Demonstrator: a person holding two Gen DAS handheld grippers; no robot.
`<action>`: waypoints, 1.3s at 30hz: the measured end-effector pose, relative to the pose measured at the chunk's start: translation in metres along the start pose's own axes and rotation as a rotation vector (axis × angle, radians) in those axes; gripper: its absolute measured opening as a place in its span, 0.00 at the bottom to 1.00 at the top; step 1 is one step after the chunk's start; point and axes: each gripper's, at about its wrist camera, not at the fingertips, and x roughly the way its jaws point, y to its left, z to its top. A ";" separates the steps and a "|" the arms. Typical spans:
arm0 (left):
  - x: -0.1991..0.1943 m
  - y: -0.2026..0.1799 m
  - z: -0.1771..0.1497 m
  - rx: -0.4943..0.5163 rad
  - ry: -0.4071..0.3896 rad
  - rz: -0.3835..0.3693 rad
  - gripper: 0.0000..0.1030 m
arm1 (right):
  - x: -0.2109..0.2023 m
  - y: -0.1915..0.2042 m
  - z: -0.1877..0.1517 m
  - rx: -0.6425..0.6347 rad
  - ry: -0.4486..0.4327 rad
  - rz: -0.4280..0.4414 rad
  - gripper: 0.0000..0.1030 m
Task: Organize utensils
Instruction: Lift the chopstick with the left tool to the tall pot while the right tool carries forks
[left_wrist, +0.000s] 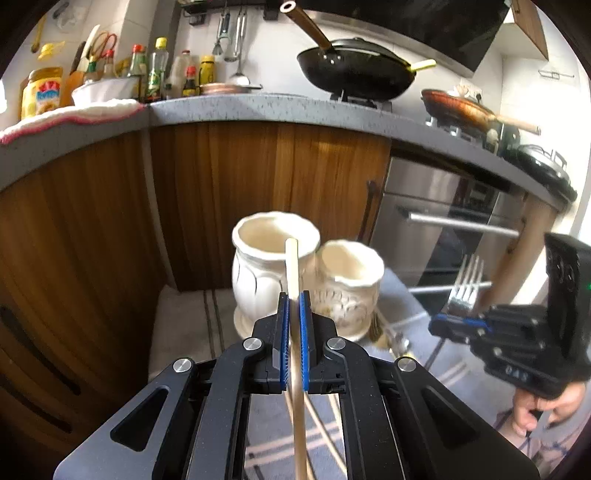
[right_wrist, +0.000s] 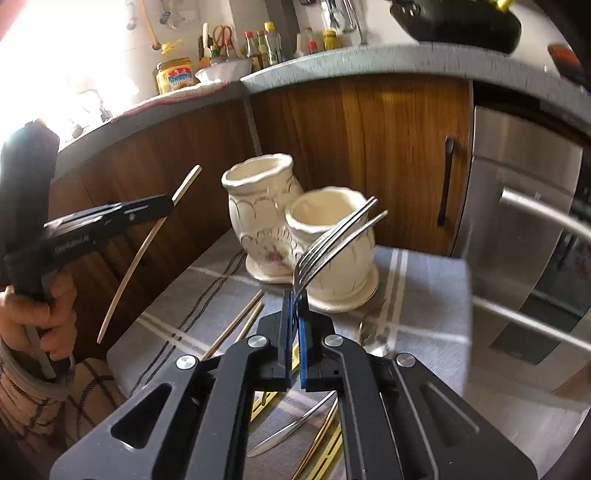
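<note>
My left gripper (left_wrist: 293, 297) is shut on a pale wooden chopstick (left_wrist: 291, 266), held above the table with its tip in front of the taller cream ceramic pot (left_wrist: 271, 269). A shorter cream pot (left_wrist: 349, 291) stands just right of the taller one. My right gripper (right_wrist: 294, 301) is shut on the handle of a metal fork (right_wrist: 332, 236), tines up, in front of the shorter pot (right_wrist: 332, 254). The taller pot (right_wrist: 258, 210) stands behind and to the left of it. Each view shows the other tool: the right gripper (left_wrist: 458, 319) with the fork (left_wrist: 467, 284), the left gripper (right_wrist: 170, 205) with the chopstick (right_wrist: 144, 258).
Both pots stand on saucers on a grey striped cloth (right_wrist: 424, 295). Loose chopsticks (right_wrist: 236, 325), a table knife (right_wrist: 291, 424) and yellow-handled utensils (right_wrist: 325, 454) lie on it. Behind are wooden cabinets (left_wrist: 240, 192), a steel oven (right_wrist: 524, 229), and a counter (left_wrist: 258, 110) with bottles and a wok (left_wrist: 354, 74).
</note>
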 end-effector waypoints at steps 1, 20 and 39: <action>0.001 0.001 0.004 -0.004 -0.003 -0.003 0.05 | -0.003 0.000 0.000 -0.001 -0.007 0.001 0.02; 0.033 0.011 0.126 -0.028 -0.252 -0.045 0.05 | -0.006 -0.011 0.099 -0.053 -0.115 -0.058 0.02; 0.110 0.042 0.113 -0.095 -0.297 -0.018 0.05 | 0.071 -0.025 0.114 -0.070 -0.064 -0.072 0.02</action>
